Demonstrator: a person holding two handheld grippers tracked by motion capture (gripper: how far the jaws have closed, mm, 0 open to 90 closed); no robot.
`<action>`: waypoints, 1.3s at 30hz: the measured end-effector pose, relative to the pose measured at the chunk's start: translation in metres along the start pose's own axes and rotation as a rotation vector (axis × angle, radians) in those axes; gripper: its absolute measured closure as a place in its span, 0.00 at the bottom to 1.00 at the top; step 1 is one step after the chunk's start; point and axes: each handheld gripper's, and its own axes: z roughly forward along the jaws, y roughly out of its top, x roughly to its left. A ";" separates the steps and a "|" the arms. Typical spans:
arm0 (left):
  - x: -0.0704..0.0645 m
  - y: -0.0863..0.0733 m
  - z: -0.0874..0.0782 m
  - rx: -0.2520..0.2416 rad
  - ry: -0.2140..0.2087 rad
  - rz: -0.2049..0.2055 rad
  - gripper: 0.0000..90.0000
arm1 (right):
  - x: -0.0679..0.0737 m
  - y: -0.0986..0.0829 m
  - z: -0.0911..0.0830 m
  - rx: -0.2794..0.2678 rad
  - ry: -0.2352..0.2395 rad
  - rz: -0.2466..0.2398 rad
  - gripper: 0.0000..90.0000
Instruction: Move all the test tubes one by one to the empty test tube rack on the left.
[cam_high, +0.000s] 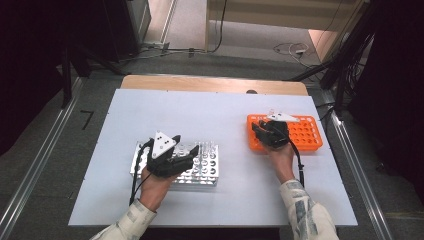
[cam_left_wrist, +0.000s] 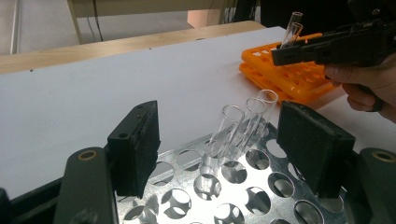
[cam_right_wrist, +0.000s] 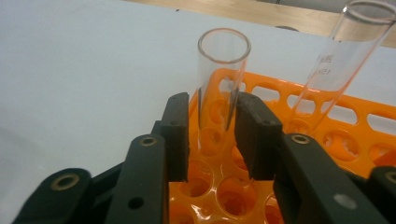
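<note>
From above, the left hand-held gripper (cam_high: 186, 153) hovers spread over the metal rack (cam_high: 207, 172) at 7 o'clock on the bench (cam_high: 150, 115); its own view shows 3 glass tubes (cam_left_wrist: 250, 122) waiting there; the right hand-held gripper (cam_right_wrist: 212, 135) pinches 1 tube (cam_right_wrist: 219, 88) in the orange rack (cam_right_wrist: 355, 126), beside another tube (cam_right_wrist: 336, 65), so most remains.

A white desk (cam_high: 210, 105) fills the middle of the high view, its pale wooden edge (cam_high: 215, 83) showing along the far side. Grey floor (cam_high: 95, 95) surrounds it. At the upper middle of the frame, black cables (cam_high: 190, 51) trail across the floor, and a white cable with a plug (cam_high: 292, 48) lies at the upper right. A metal rail (cam_high: 37, 167) runs diagonally down the left side of the frame and another rail (cam_high: 357, 175) down the right. A dark cabinet (cam_high: 127, 22) stands at the upper left.
</note>
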 end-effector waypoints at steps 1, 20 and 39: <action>0.000 0.000 0.000 -0.001 -0.001 0.000 0.33 | 0.000 0.000 0.001 -0.001 0.000 0.001 0.73; 0.000 0.001 -0.001 -0.006 -0.006 -0.006 0.30 | 0.003 0.013 -0.015 -0.062 0.001 -0.009 0.81; -0.001 0.001 -0.002 -0.008 0.009 -0.002 0.24 | 0.014 0.020 -0.054 -0.064 0.097 -0.062 0.81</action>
